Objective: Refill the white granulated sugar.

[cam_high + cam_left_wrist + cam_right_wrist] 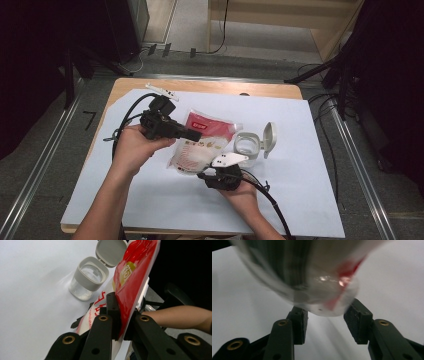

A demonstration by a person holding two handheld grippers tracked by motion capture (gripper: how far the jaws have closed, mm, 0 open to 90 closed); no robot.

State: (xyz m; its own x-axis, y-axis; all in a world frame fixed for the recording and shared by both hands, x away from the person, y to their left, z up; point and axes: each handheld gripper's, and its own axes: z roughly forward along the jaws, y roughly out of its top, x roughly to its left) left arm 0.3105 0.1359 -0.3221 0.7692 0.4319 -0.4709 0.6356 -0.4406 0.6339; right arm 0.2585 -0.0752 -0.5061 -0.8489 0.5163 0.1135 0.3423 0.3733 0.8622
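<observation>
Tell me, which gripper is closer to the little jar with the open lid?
Right. The right gripper sits just in front of the jar, at the bag's bottom corner; the left gripper pinches the bag's far side.

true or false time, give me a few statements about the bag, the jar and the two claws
1. The left claw is clamped on the red and white bag. True.
2. The clear jar has its lid shut. False: its grey flip lid stands open.
3. The right claw is pinched tight on the bag. False: its jaws stand apart around the bag's lower end, no firm grip visible.
4. The jar stands on the white sheet. True.
5. The bag lies flat, untouched. False: the left claw holds it by an edge.
</observation>
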